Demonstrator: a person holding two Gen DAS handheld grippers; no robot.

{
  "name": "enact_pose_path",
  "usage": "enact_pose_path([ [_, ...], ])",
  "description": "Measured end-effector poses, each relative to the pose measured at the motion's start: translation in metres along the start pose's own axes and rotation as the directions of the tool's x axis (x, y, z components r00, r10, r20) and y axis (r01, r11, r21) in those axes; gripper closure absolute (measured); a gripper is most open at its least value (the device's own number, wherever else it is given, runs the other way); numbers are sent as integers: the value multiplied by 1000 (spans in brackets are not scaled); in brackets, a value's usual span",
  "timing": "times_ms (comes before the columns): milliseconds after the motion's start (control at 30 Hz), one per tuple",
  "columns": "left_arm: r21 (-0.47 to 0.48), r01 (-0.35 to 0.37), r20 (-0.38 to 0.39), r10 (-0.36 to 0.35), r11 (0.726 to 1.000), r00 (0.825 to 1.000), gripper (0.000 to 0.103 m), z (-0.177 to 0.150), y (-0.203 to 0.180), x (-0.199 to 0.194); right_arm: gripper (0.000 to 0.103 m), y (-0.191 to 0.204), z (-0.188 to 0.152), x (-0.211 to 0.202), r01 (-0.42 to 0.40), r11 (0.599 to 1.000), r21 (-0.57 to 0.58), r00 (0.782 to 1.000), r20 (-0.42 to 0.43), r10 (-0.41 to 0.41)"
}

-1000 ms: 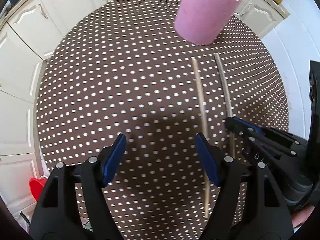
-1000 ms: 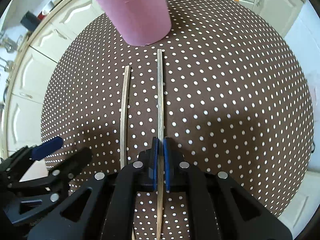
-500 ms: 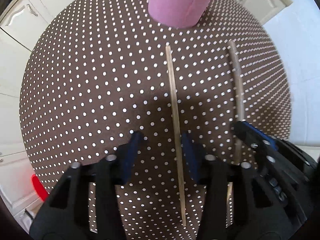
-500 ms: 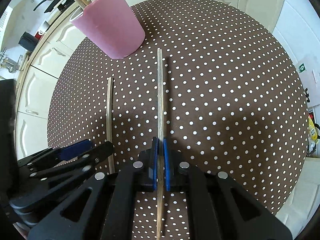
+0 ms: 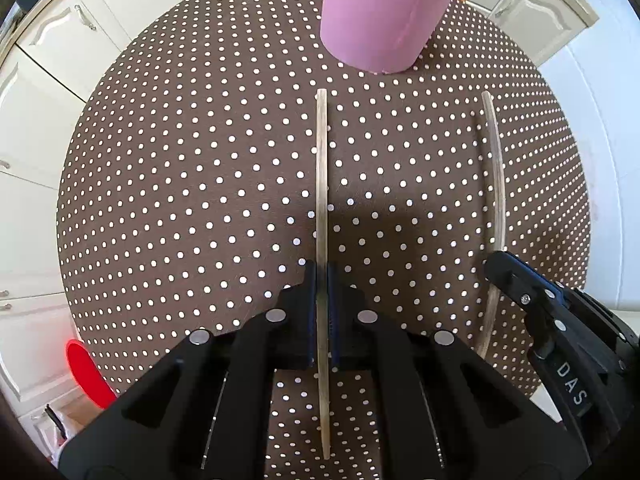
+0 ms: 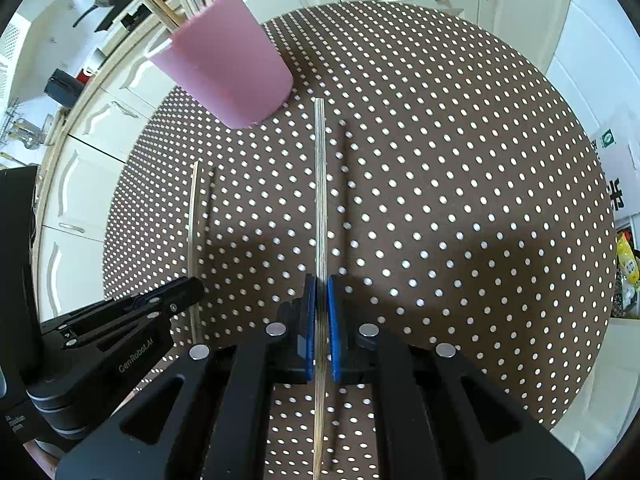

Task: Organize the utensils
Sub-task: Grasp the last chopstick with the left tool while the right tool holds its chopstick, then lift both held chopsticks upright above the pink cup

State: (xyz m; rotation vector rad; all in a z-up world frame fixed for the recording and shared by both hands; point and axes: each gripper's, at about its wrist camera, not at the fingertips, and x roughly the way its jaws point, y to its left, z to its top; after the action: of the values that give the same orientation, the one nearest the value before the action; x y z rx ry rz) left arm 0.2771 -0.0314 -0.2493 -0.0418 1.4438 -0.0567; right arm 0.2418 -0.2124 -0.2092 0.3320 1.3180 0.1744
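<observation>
The round table under its brown, white-dotted cloth (image 5: 168,208) fills both wrist views, and the tall pink cylindrical holder (image 5: 384,12) stands at its far side, ahead of both grippers and already bristling with wooden sticks in the right wrist view. The step in hand, as I judge it, is carrying two thin pale wooden chopsticks to that holder.

To do it well, each stick wants lifting clear of the cloth, tipping toward upright, and lowering into the holder's mouth one at a time, so the two tools do not crowd each other over the rim. Both grips sit toward the near end, leaving a long length ahead of the pads; that free end may swing, so slow turning seems wise.

The left gripper (image 5: 322,320) points nearly straight down at the table. Its jaws have just been closing and now pinch the left chopstick (image 5: 321,184), which runs forward between the blue pads (image 5: 310,312) toward the holder.

The right gripper (image 6: 319,328) tilts steeply downward, less vertical than the left, pads pressed onto the right chopstick (image 6: 319,192). A shadow line beside that stick suggests it is raised off the cloth. The holder lies ahead and to its left.
</observation>
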Motion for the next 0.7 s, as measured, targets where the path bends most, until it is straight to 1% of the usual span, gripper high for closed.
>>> enact_pose_path([
  [67, -3, -2, 12, 2, 1000, 1000, 97, -4, 14, -14, 98, 3, 2, -4, -10, 1000, -5, 1000, 18, 10],
  [133, -7, 0, 24, 1, 1000, 1000, 97, -4, 20, -28, 98, 6, 4, -9, -20, 1000, -5, 999, 37, 20],
  [167, -9, 3, 31, -2, 1000, 1000, 97, -8, 29, -42, 98, 7, 5, -13, -32, 999, -4, 998, 51, 32],
  [267, -5, 15, 74, -15, 1000, 997, 97, -9, 29, -63, 98, 9, 9, -21, -53, 999, -2, 995, 86, 53],
  [333, 1, 7, 90, -7, 1000, 996, 97, -9, 32, -75, 98, 10, 13, -28, -58, 998, -2, 992, 110, 58],
  [467, 12, 15, 125, -16, 1000, 992, 97, -6, 35, -93, 98, 12, 23, -42, -70, 998, -8, 983, 168, 70],
  [500, 15, 15, 134, -17, 1000, 991, 97, -10, 41, -91, 98, 12, 26, -45, -75, 997, -8, 981, 181, 75],
  [600, 20, 21, 160, -24, 1000, 987, 97, -10, 47, -105, 98, 10, 35, -52, -75, 997, -10, 972, 221, 76],
  [700, 19, 22, 198, -25, 1000, 980, 97, -2, 51, -123, 98, 11, 46, -61, -80, 997, -10, 961, 266, 80],
])
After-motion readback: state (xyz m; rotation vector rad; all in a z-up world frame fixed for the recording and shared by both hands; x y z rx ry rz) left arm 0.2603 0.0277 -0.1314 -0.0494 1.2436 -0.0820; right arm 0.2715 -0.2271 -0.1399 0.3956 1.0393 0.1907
